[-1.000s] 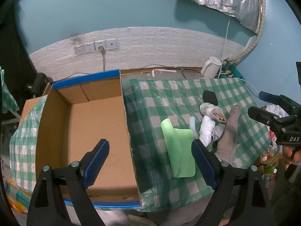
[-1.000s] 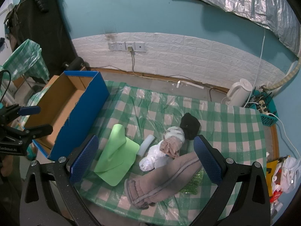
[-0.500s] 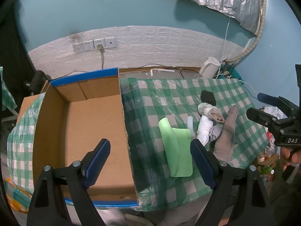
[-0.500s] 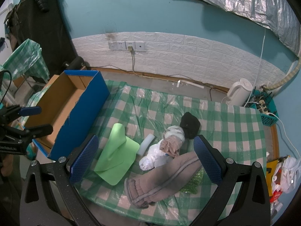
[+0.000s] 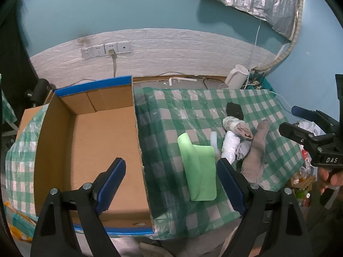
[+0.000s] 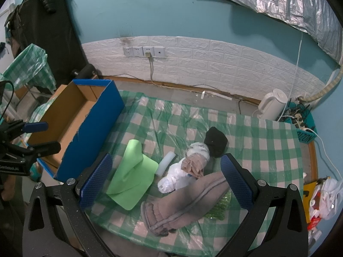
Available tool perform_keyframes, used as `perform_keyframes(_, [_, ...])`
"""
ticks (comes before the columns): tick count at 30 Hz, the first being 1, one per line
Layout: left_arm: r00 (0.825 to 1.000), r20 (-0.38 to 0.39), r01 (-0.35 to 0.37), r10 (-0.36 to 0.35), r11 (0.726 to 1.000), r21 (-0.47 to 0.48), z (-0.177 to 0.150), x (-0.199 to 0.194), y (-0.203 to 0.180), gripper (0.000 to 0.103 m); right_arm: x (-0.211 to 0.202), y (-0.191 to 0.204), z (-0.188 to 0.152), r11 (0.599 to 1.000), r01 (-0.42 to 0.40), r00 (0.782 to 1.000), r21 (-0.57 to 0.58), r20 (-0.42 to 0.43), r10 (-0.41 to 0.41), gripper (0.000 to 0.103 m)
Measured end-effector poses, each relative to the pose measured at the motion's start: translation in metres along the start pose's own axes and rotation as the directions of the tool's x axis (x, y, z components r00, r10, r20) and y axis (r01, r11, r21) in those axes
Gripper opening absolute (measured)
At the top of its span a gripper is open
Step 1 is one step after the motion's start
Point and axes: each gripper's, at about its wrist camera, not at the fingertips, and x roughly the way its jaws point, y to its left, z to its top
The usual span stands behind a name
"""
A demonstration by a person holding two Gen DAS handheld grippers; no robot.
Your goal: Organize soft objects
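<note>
Both my jaws wide and empty, cardboard box (image 5: 96, 150) bare, and green foam sheet (image 6: 133, 171), grey sock (image 6: 182, 203), black cloth (image 6: 215, 141) all wait beside it on the bench (image 6: 268, 141).

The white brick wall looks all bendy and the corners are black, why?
In both wrist views a fisheye lens bows the white brick wall strip into a curve and leaves dark round corners. The left wrist view looks dimmer, with shadow on the green checked tablecloth.
</note>
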Motion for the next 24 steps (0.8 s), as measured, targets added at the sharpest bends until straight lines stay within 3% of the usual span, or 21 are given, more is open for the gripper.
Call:
perform_keyframes(12, [1.0,-0.024,0.018,-0.018,1.0,0.013,0.004,0.006,-0.005,0.088,-0.002,-0.007,-0.01,1.0,0.019,1.0,0.009,-0.006,-0.019,0.101])
perform_keyframes(24, [0.996,-0.082,0.03,-0.025,0.998,0.061,0.006,0.028,-0.032,0.088,0.017,-0.045,-0.03,0.992,0.059,0.992,0.111,-0.117,-0.046,0.101])
